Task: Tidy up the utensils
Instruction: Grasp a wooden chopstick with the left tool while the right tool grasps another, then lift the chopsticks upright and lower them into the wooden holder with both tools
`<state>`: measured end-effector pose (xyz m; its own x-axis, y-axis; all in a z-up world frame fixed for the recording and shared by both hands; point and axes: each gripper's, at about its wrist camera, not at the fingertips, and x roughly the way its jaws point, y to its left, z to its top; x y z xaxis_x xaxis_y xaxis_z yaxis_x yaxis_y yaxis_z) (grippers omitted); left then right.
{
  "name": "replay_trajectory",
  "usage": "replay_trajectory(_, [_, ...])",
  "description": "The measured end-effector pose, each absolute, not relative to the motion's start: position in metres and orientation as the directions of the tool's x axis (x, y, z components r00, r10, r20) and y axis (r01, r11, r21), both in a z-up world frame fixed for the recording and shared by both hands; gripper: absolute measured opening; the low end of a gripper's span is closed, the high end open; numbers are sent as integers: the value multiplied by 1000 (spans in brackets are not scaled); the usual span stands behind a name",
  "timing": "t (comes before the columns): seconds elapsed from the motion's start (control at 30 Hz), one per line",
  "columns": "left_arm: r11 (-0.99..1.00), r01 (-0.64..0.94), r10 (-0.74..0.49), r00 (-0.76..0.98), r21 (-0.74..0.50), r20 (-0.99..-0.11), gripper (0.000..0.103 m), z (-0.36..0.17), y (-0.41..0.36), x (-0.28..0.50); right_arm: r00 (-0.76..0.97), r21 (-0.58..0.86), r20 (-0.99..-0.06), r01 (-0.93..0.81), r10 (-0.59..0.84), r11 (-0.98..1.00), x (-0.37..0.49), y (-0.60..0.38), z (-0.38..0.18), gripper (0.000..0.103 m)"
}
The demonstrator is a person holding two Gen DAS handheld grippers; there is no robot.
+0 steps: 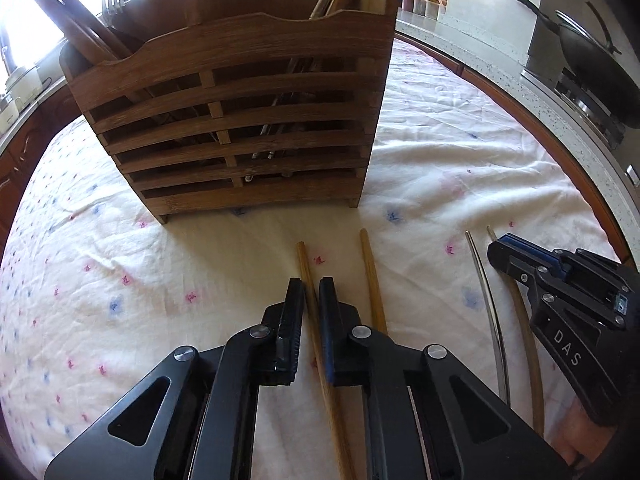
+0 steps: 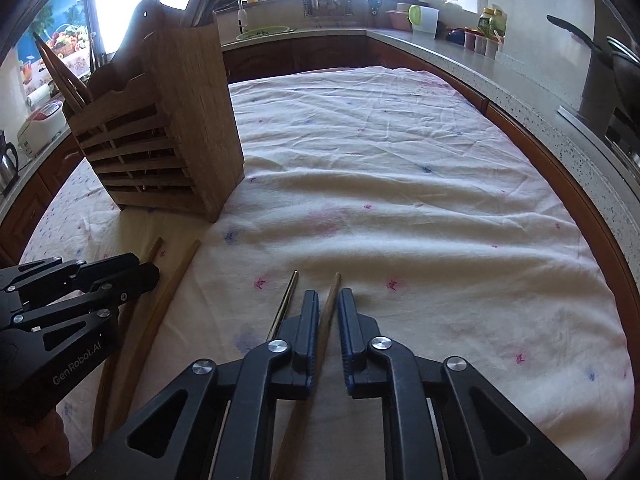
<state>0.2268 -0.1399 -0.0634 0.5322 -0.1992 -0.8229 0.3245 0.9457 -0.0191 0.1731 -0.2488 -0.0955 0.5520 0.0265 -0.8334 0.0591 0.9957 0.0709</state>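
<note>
My left gripper [image 1: 311,284] is clenched on a wooden chopstick [image 1: 306,264] lying on the flowered tablecloth [image 1: 120,280], just in front of the slatted wooden utensil holder [image 1: 240,120]. A second wooden chopstick [image 1: 370,264] lies just beside it. My right gripper [image 2: 328,298] seems clamped on a third chopstick [image 2: 333,292], though a slight gap shows; a metal chopstick [image 2: 289,292] lies alongside.

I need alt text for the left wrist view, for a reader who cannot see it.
The black left gripper is shut on a brown wooden chopstick lying on a white flowered tablecloth. A slatted wooden utensil holder stands ahead, and the right gripper is at the right edge.
</note>
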Motion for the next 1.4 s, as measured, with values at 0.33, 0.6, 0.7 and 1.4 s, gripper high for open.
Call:
replay_trajectory(0.33, [941, 278, -320, 536, -194, -781, 5, -38, -93, 212, 611, 251, -776, 69, 158, 966, 150, -263, -64, 5])
replay_trajectory(0.6, [918, 272, -396, 602, -289, -693, 5, 10, -55, 182, 684, 302, -699, 16, 209, 953, 133, -258, -17, 5])
replay_trajectory(0.7, [910, 277, -415, 633, -309, -654, 5, 31, -43, 170, 717, 309, -662, -8, 221, 951, 126, -255, 5, 5])
replay_trajectory(1.4, [904, 288, -414, 778, -317, -472, 5, 114, 0, 133, 847, 314, -464, -117, 260, 942, 111, -243, 97, 5])
